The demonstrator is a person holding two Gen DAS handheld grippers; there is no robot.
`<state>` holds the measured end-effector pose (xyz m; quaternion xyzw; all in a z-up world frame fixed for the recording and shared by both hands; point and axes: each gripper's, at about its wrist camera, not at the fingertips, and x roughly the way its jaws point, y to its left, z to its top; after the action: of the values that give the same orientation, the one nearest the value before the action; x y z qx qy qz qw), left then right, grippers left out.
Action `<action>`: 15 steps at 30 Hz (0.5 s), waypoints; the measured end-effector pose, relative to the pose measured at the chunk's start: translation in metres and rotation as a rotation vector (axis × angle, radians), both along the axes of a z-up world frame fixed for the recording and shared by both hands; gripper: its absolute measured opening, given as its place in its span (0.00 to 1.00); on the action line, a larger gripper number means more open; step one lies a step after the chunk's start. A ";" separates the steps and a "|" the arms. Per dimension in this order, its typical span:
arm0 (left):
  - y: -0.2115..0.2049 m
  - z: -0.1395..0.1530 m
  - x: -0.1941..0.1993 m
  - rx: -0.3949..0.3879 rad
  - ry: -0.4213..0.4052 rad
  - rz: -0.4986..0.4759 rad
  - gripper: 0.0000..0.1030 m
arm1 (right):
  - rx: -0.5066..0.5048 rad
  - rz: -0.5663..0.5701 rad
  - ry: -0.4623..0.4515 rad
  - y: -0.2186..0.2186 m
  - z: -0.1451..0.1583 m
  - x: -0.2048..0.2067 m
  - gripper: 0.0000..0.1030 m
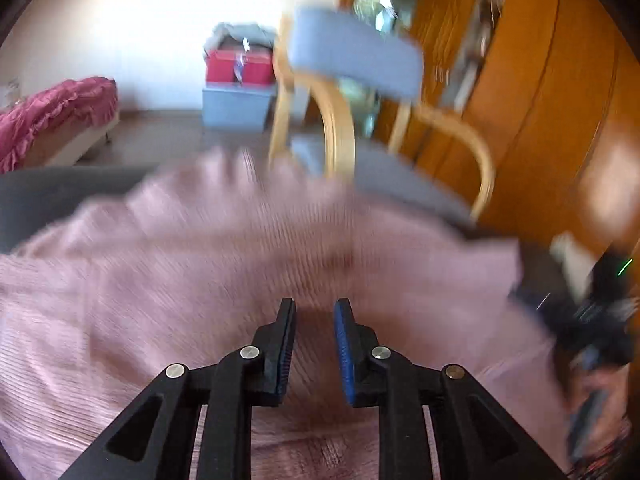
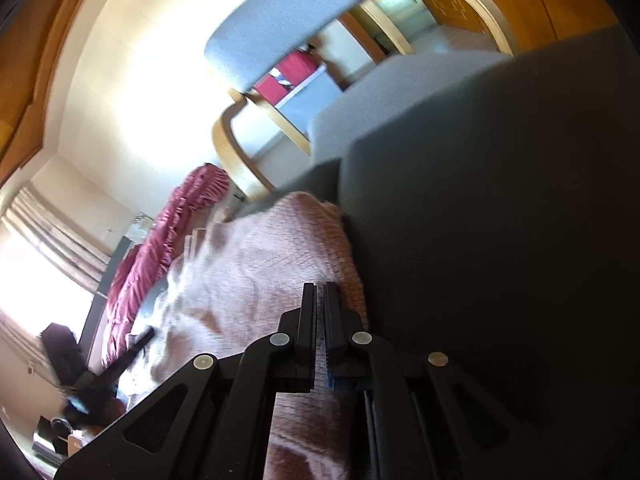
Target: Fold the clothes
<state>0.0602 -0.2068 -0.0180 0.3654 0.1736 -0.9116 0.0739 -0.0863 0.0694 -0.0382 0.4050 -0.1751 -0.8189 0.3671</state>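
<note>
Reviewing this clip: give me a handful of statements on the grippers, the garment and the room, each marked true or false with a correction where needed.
1. The left gripper is open, with a gap between its fingers. True.
2. The right gripper is wide open. False: its fingers are pressed together, with what looks like the edge of the pink ribbed knit garment between them.
3. The garment lies on a dark grey padded surface. True.
4. The garment is blue denim. False: it is pink knit.
5. A wooden armchair with grey cushions stands beyond the garment. True.
6. The bed cover is green. False: it is magenta and ruffled.
</note>
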 end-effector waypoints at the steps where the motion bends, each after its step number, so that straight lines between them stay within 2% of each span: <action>1: -0.001 0.000 0.000 0.012 0.007 -0.001 0.18 | 0.005 0.022 0.034 -0.004 0.006 0.004 0.06; 3: -0.011 -0.002 0.005 0.080 0.026 -0.004 0.18 | 0.016 0.065 0.103 -0.011 0.019 0.012 0.06; 6: -0.023 -0.002 0.008 0.179 0.060 -0.004 0.18 | 0.117 0.203 0.224 -0.053 0.043 0.030 0.06; 11: -0.014 -0.001 0.005 0.180 0.064 0.000 0.18 | 0.192 0.449 0.148 -0.125 0.031 0.027 0.06; 12: -0.010 0.000 0.003 0.177 0.063 0.000 0.18 | 0.216 0.470 0.127 -0.135 0.023 0.025 0.06; 14: -0.004 0.001 -0.001 0.174 0.062 0.002 0.17 | 0.265 0.436 0.103 -0.144 0.007 0.018 0.06; 15: -0.003 0.001 -0.001 0.176 0.062 0.003 0.17 | 0.262 0.413 0.084 -0.142 0.001 0.012 0.00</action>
<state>0.0588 -0.2094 -0.0173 0.3419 0.2559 -0.9034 0.0376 -0.0746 -0.0724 -0.0373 0.4421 0.0342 -0.7582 0.4781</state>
